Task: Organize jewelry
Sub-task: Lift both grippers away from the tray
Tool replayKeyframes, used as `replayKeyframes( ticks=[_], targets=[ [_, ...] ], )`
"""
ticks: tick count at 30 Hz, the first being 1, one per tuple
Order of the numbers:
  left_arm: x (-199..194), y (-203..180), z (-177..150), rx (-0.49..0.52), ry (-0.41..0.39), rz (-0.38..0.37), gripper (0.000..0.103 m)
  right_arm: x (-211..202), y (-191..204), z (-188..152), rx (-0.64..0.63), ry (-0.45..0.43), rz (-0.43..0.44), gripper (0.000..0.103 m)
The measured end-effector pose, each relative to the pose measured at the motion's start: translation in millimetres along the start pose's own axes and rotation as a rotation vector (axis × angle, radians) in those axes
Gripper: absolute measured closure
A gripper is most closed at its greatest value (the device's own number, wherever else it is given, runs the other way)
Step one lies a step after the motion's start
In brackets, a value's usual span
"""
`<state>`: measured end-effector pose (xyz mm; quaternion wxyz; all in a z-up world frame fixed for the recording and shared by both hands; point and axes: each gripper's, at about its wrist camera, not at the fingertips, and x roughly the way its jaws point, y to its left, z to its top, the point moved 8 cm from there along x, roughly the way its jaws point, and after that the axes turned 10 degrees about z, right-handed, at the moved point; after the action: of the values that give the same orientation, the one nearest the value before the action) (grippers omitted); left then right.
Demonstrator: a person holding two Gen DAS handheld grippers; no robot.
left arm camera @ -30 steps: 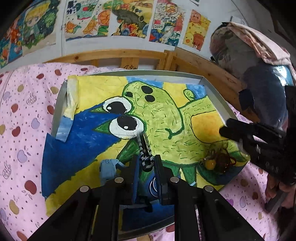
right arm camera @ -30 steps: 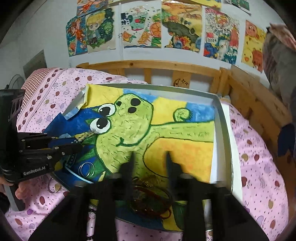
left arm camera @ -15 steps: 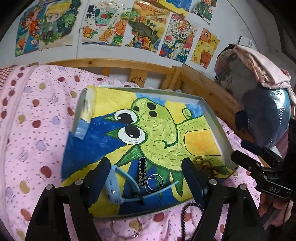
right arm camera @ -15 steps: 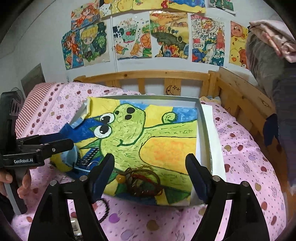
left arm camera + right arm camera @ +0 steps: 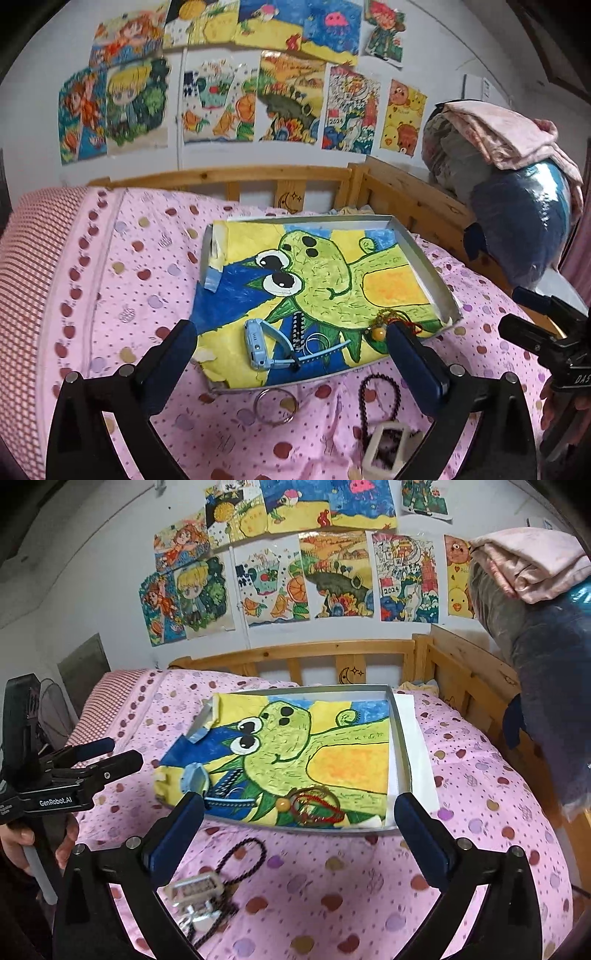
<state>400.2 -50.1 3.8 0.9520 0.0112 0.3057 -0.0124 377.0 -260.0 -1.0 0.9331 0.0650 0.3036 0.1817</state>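
Both tools hung above the pink bedspread [image 5: 122, 280], each with its fingers spread wide and nothing between them: the left tool [image 5: 291, 354] near the tray's near-left corner, the right tool [image 5: 299, 823] over its near edge. The shallow metal tray [image 5: 424, 258], lined with a frog drawing, already held a pale blue watch [image 5: 256, 345], a striped band [image 5: 297, 328], thin silver rings [image 5: 314, 341] and a tangle of red cord bracelets with an amber bead [image 5: 314, 805]. Outside it on the bed lay a silver bangle [image 5: 275, 406], a dark bead bracelet [image 5: 378, 395] and a white square-faced watch [image 5: 386, 448]. I judged the sorting about half done, with a pick from the bed next, which calls for a low, narrow pinch on soft fabric. The bedspread offered plenty of room; the tray's raised near rim needs clearing on the way in.
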Motion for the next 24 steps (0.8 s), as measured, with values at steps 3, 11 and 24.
replayKeyframes(
  ticks=[3,11,24],
  targets=[
    [-16,-1,-5,0.012,-0.014,0.005,0.000,-14,6,-6,0.000,-0.007,0.010,0.002],
    [-45,0,-22,0.015,-0.027,0.003,0.000,-45,23,-26,-0.027,-0.026,0.030,0.002],
    [-78,10,-68,0.044,-0.010,-0.004,0.000,-76,56,-66,-0.135,-0.008,0.068,0.002]
  ],
)
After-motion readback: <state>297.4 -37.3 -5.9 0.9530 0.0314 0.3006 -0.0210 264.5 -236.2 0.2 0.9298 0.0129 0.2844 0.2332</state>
